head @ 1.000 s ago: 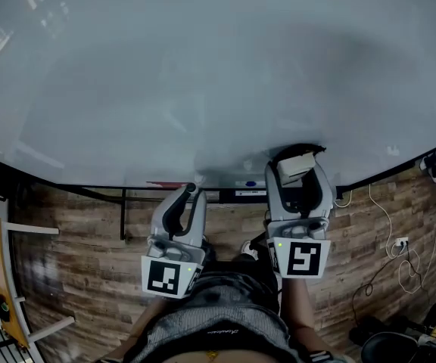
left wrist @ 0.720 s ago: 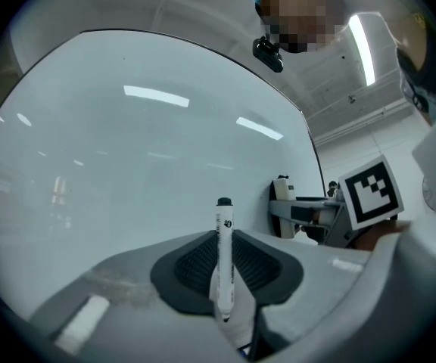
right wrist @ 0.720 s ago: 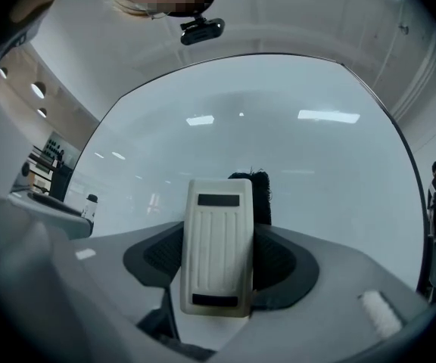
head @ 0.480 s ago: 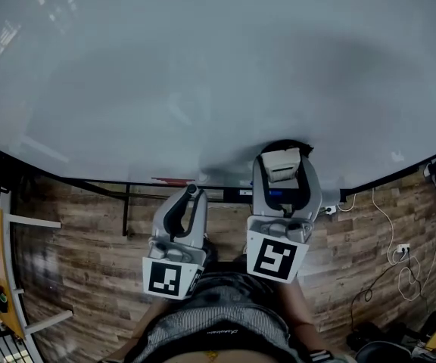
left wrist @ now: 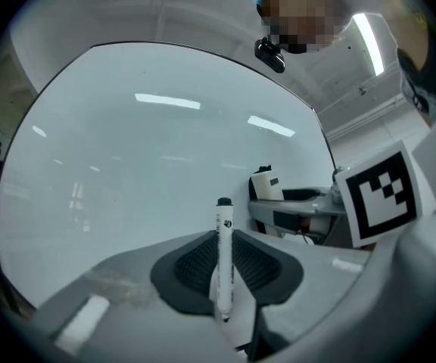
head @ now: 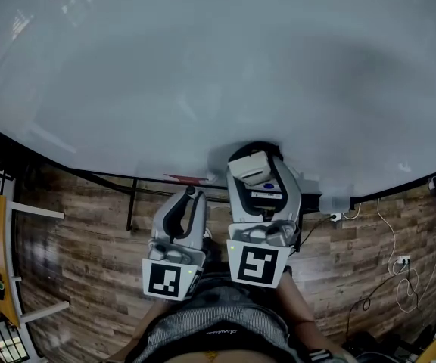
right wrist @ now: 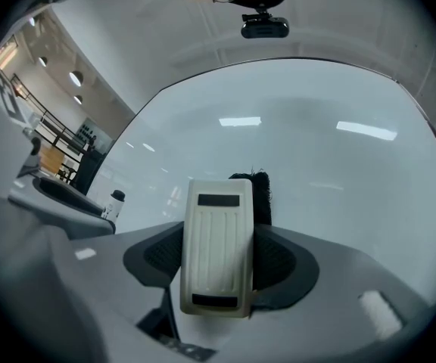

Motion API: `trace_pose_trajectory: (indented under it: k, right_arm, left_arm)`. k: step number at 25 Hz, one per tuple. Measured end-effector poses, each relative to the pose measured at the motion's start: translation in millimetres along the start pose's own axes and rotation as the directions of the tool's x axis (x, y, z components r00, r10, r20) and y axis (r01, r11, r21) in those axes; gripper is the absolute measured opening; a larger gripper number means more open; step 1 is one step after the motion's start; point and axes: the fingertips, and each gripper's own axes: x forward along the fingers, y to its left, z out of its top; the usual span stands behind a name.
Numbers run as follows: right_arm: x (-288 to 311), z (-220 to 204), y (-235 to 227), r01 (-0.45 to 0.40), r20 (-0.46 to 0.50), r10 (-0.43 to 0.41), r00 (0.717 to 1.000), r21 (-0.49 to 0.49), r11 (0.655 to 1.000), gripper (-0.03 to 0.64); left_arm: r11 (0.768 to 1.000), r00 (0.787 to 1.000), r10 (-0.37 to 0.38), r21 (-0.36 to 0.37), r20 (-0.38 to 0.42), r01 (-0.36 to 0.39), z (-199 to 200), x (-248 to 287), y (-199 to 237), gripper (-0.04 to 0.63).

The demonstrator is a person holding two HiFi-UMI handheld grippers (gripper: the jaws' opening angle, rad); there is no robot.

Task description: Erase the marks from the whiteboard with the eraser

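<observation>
- The right gripper view shows the right gripper [right wrist: 218, 267] with its jaws clamped on the eraser [right wrist: 216, 252]. The eraser is a cream ribbed block with dark felt on its far side, towards the whiteboard [right wrist: 316, 157].
- The head view shows only the eraser's [head: 251, 165] pale top between the right gripper's [head: 254, 169] jaws, at the whiteboard's [head: 203, 66] lower edge. Whether the felt presses on the surface cannot be told.
- The left gripper view shows what the head view barely does: the left gripper [left wrist: 222, 271] is closed on a marker [left wrist: 223, 240]. The marker is white, stands upright, and has its dark cap towards the board.
- That view also catches the right gripper from the side, off to its right, with the eraser in it.
- Only the right gripper view shows a small white bottle [right wrist: 114, 203] with a dark cap, at its left edge.
- In the head view the left gripper [head: 190, 195] sits low, over the wooden floor [head: 74, 278] just below the board.
- Since a second ago the right gripper has carried the eraser leftward along the board's lower edge, and it is now just beside the left gripper.
- The left gripper has kept its place.
</observation>
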Motion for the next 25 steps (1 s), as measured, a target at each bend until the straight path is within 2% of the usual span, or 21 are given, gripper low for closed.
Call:
trace_pose_trajectory:
  k: [3,12,15,19,25]
  right_arm:
    - [-2.2,2.2,-7.2,0.003,0.018,-0.003,1.000,0.005,1.000,0.259]
    - [-14.0,-7.4,-50.1,0.109,0.002,-0.109,0.994,-0.002,0.994,0.259]
    - [-14.0,-10.5,-48.2,0.087,0.010,-0.087,0.996,0.019,0.996,0.259]
    - [-24.6,-15.6,-51.3,0.038,0.006,-0.039,0.999,0.093,0.995,0.261]
    - [-47.7,-38.1,-58.1,0.026,-0.039,-0.021,0.999,0.137,0.990,0.261]
  left_arm:
    - [1.000,1.000,0.010,-0.010,-0.014,-0.010,-1.7,0.5,1.8,0.071]
    - [0.999,0.999,-0.045,-0.024,0.005,0.045,0.4,9.8,-9.4,0.071]
    - [0.998,0.998,-0.066,-0.014,0.012,0.066,-0.4,14.8,-15.7,0.071]
    - [0.996,0.996,-0.089,-0.029,0.003,0.089,3.7,19.7,-33.8,0.071]
    - [0.992,0.992,-0.125,-0.008,0.004,0.125,5.4,27.5,-60.5,0.070]
